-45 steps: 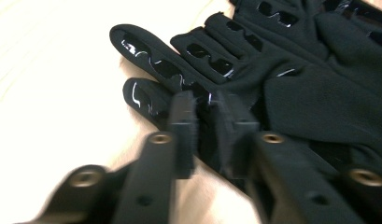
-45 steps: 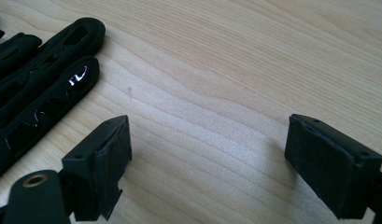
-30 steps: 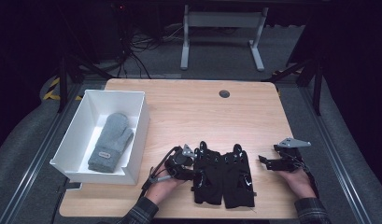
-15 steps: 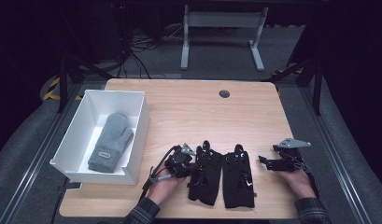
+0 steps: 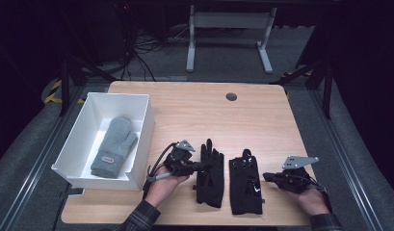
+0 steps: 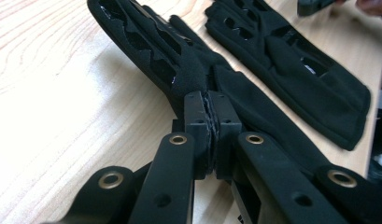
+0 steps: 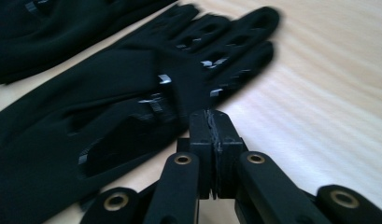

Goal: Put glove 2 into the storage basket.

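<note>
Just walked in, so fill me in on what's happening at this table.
A person is working with a hand-held gripper in each hand on a pair of black gloves lying side by side on the wooden table. The left hand-held gripper is shut on the left glove at its edge. The right hand-held gripper has just closed at the edge of the right glove; whether it pinches fabric is unclear. A grey mitten already lies in the white box.
</note>
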